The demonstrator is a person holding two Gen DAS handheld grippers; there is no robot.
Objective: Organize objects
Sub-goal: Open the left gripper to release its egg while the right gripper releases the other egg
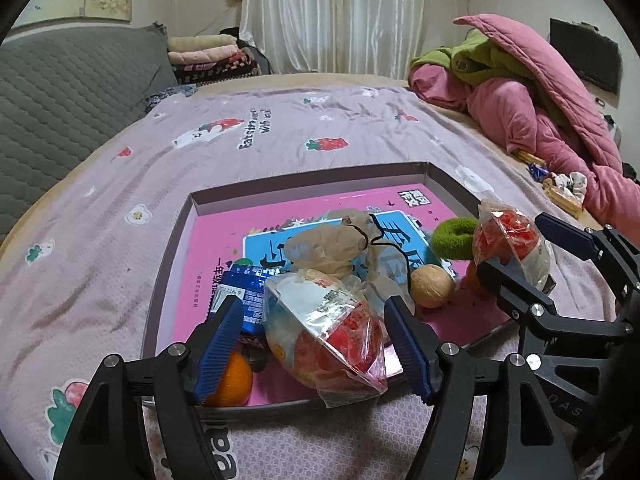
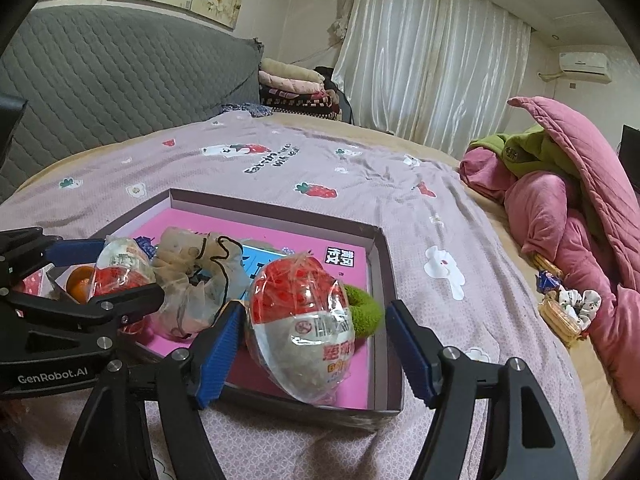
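Our left gripper (image 1: 316, 344) and right gripper (image 2: 316, 354) stand released, 1 wrapped red egg (image 1: 324, 336) (image 2: 304, 320) between each pair of pads, in the tray (image 1: 168, 264).

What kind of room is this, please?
Most likely a bedroom in a home: the box lies on a bed with a printed sheet, a padded headboard behind it, and folded blankets stacked near the curtain.

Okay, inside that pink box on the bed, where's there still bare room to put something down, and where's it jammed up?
Free: the pink box floor along its far wall and far left corner, beyond the beige mesh pouch. Crowded: the near half, where both wrapped toy eggs, orange, walnut and green hair tie cluster.
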